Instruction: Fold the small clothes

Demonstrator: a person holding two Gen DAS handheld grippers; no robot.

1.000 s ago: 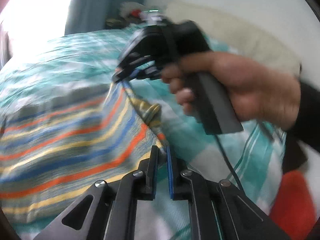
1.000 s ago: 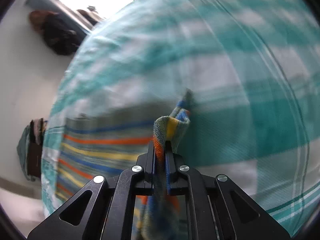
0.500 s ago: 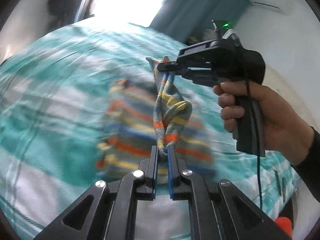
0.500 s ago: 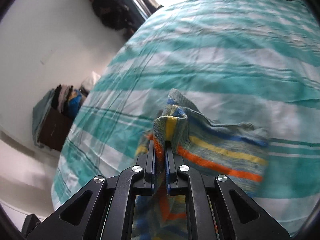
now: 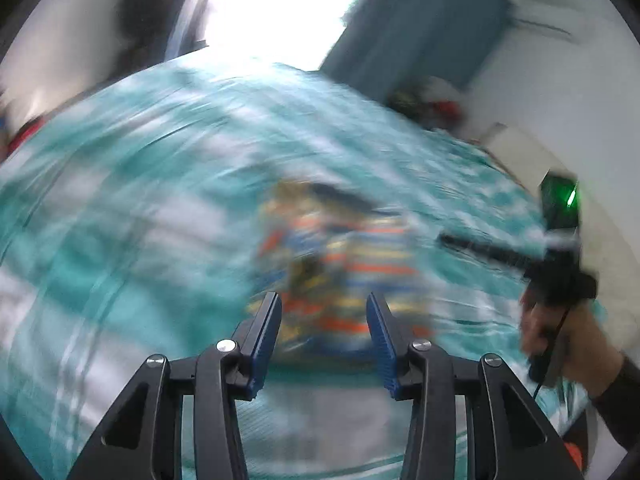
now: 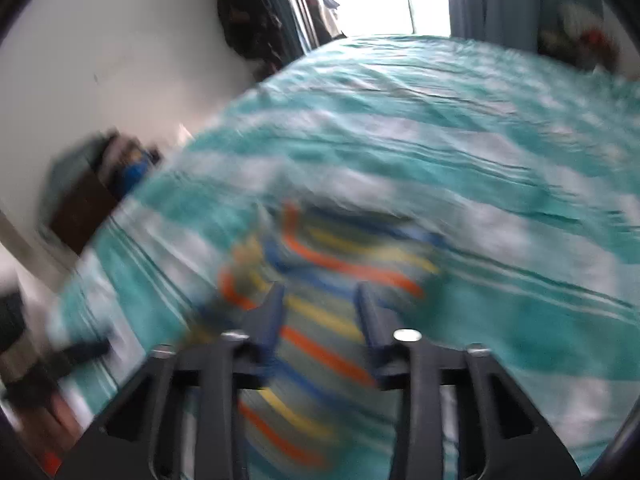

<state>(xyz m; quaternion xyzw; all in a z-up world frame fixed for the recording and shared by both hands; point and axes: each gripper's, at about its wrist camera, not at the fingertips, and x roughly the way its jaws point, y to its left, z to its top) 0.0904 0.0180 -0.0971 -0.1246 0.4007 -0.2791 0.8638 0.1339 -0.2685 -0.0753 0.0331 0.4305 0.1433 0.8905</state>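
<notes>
- Striped cloth (image 5: 340, 276) lies bunched on a teal and white checked bedsheet (image 5: 120, 220), blurred.
- Left gripper (image 5: 324, 320) hovers over it; its jaws have just been opening and grip nothing.
- Right gripper (image 6: 320, 308) likewise: jaws just parted, the cloth below them, not pinched.

Daylight enters through a window (image 5: 276, 8) far ahead of the fingers; it is blown out to plain white in both views. Illumination elsewhere is moderate and soft, with no hard shadows. Motion blur is heavy: the bedsheet (image 5: 120, 208) and the striped garment (image 5: 340, 272) beyond the fingertips are smeared. In the left view the fingers (image 5: 264, 336) stay sharp; in the right view they too are blurred. Fisheye curvature bends the edges, and dark vignetting fills the corners.
</notes>
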